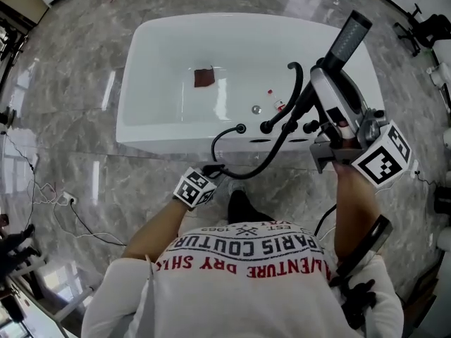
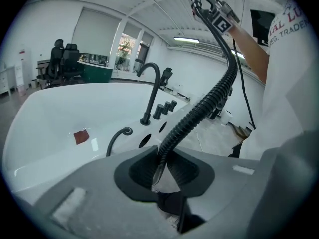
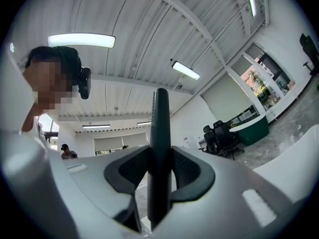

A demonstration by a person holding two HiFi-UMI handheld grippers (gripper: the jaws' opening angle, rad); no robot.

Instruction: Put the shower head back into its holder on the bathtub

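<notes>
The black shower head (image 1: 348, 36) sticks up past the white bathtub's (image 1: 162, 41) right end, with my right gripper (image 1: 327, 76) shut on its handle (image 3: 159, 133). Its ribbed black hose (image 1: 276, 148) sags down to my left gripper (image 1: 211, 170), just outside the tub's near rim, which is shut on the hose (image 2: 209, 103). From there the hose loops back into a fitting in the tub deck (image 1: 241, 127). The left gripper view shows two open holes (image 2: 144, 141) in the deck beside the black faucet (image 2: 152, 83); my right gripper (image 2: 205, 6) is high above.
A black gooseneck faucet (image 1: 293, 83) and knobs (image 1: 287, 127) stand on the near deck. A red-brown patch (image 1: 204, 77) and a drain (image 1: 256, 109) lie in the tub. A cable (image 1: 67, 199) runs over the marble floor at left; office chairs (image 1: 423, 27) stand far right.
</notes>
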